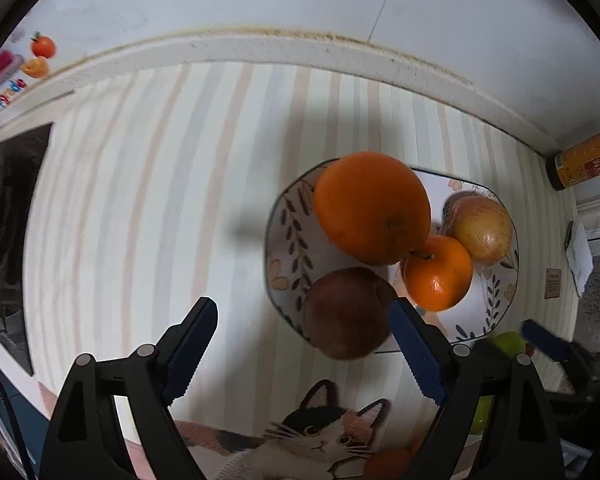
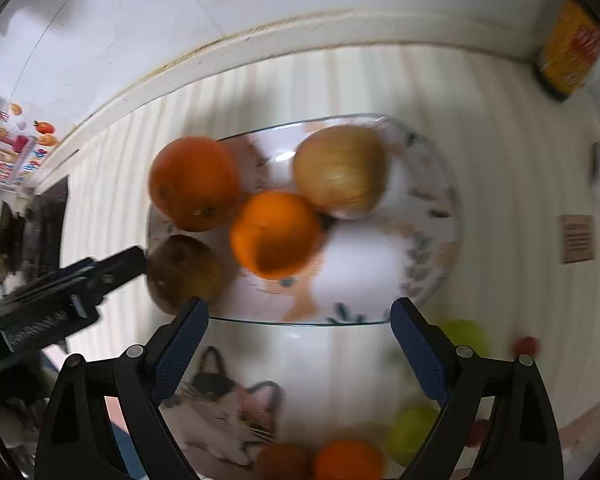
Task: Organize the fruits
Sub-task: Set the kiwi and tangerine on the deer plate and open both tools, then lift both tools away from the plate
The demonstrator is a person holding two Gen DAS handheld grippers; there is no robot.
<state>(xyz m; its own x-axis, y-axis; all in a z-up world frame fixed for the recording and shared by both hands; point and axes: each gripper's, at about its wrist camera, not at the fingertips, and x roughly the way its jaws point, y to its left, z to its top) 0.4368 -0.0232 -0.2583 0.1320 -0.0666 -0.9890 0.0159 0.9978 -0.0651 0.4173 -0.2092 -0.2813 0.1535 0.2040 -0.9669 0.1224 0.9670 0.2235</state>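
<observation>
The plate [image 2: 440,240] is carrying four fruits — a big orange [image 2: 194,184] at far left, a small orange [image 2: 276,234] in the middle, a pale apple [image 2: 340,170] at far right and a brownish fruit [image 2: 182,270] on the near-left rim — while loose pieces are waiting on the cloth nearer us: a green fruit [image 2: 414,430], another orange [image 2: 348,464] and a dark one [image 2: 284,460]. We are judging that one of these goes next. They are round, so we are finding no long axis or pointing direction to line up. They are lying at the near edge under the right gripper [image 2: 300,326], whose jaws are standing wide apart with nothing between them. The left gripper [image 1: 304,328] is likewise gaping empty — it is hanging over the plate's near-left rim beside the brownish fruit, so the right hand is looking nearer.
</observation>
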